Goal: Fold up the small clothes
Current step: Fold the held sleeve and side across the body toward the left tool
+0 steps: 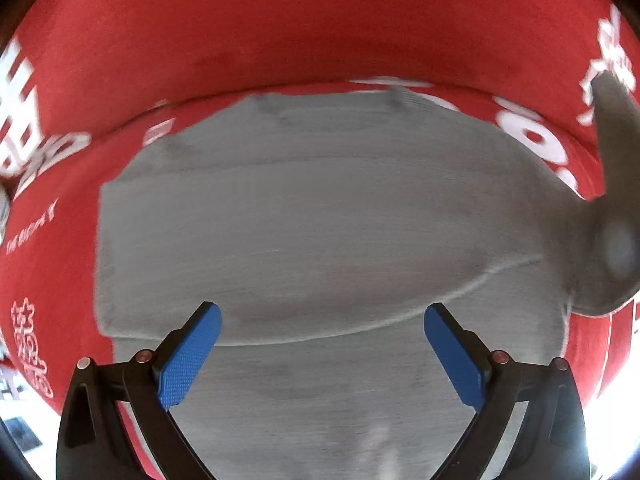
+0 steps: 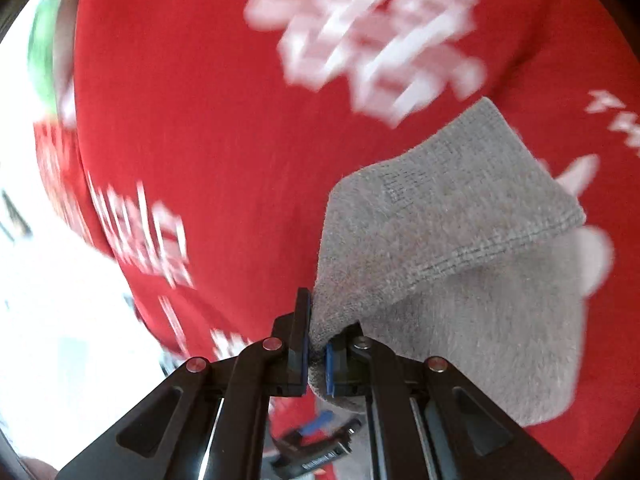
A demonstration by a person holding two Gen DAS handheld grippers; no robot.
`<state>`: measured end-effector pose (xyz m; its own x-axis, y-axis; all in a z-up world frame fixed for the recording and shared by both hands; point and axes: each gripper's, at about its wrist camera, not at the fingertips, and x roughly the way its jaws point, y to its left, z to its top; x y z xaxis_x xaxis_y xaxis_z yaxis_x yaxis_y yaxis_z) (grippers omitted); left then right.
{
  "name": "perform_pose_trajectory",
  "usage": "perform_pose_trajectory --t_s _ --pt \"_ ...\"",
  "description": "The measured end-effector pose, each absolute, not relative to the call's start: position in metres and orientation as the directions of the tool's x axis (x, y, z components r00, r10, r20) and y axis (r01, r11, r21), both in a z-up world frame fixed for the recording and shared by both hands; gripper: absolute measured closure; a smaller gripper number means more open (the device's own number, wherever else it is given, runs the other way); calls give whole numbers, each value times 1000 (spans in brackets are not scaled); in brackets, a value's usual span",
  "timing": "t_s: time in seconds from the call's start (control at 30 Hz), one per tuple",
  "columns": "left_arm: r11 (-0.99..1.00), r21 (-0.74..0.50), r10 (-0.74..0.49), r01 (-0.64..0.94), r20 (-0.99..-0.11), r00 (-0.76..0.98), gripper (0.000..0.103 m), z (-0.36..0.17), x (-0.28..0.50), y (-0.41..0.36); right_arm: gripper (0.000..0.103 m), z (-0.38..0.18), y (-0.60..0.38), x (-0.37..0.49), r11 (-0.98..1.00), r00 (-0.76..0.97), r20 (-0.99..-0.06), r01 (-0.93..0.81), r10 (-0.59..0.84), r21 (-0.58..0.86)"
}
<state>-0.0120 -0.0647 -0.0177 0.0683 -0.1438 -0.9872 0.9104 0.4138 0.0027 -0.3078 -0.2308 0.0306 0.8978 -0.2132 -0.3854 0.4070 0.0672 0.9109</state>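
Observation:
A grey knitted garment (image 1: 320, 216) lies spread on a red cloth with white print (image 1: 280, 32). My left gripper (image 1: 322, 340) is open and empty, its blue pads (image 1: 192, 356) hovering over the garment's near part. At the right edge of the left wrist view a corner of the garment (image 1: 612, 184) is lifted up. In the right wrist view my right gripper (image 2: 318, 344) is shut on the grey garment (image 2: 460, 248), pinching an edge so the fabric hangs folded above the red cloth (image 2: 200, 120). The left gripper shows blurred below it (image 2: 316, 440).
The red cloth covers the table and drops off at its edges; bright floor shows at the left (image 2: 48, 320) in the right wrist view and at the lower corners of the left wrist view (image 1: 616, 420).

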Motion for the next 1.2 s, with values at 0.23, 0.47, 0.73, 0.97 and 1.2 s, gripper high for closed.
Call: perform_pose_trajectory --t_s 0.23,0.47,0.73,0.97,1.2 --pt "525 22 -124 851 -987 102 1 -26 41 -24 92 -24 -194 -182 97 790 -613 609 20 787" --pt "576 6 -123 817 -988 93 1 -37 77 -2 41 -38 -177 -185 -26 727 -686 686 -17 727" --pt "623 -119 -207 773 -978 16 1 -28 111 14 95 -28 -204 -173 -40 731 -677 676 -89 735" --pt "656 -174 -243 735 -970 -13 1 -24 141 32 94 3 -144 -55 441 660 -747 648 84 622" --pt "660 -250 -262 709 -960 -95 1 -34 147 37 67 -27 -99 -36 538 513 -836 657 195 528"
